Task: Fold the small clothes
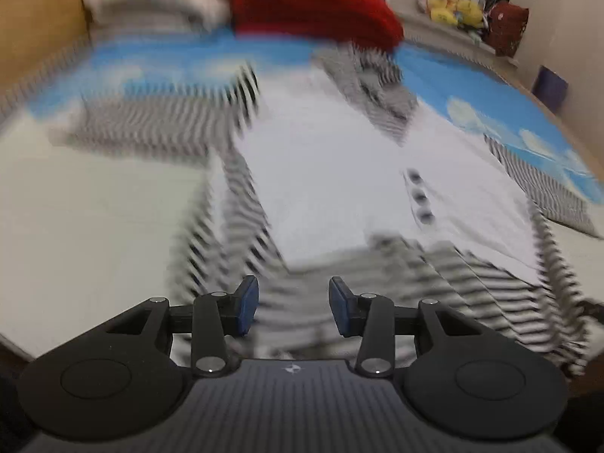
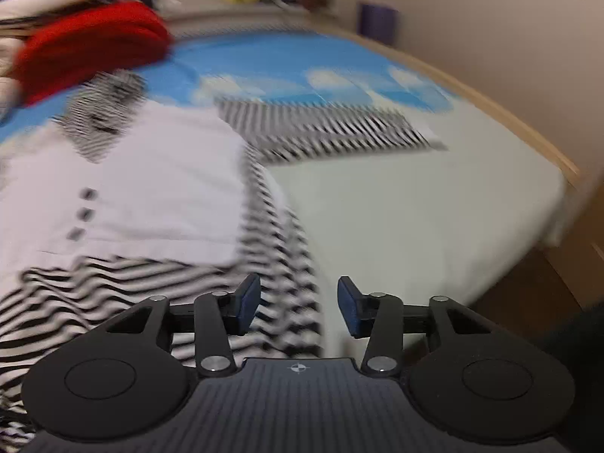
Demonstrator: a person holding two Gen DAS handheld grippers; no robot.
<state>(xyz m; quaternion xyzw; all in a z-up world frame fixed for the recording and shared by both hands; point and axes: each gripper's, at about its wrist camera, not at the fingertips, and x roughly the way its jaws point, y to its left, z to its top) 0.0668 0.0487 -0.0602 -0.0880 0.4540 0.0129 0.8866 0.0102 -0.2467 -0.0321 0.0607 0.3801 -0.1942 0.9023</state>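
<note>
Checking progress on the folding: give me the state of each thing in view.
Striped shirt: spread flat, sleeves out, not folded.
Red garment: bunched beyond the collar.
Left gripper: open, nothing between pads.
Right gripper: open, over the shirt's hem edge.

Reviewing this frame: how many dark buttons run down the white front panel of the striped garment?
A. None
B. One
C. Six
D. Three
D: three dark buttons show in a short row on the white panel of the striped garment, and the left wrist view shows the same three.
</note>
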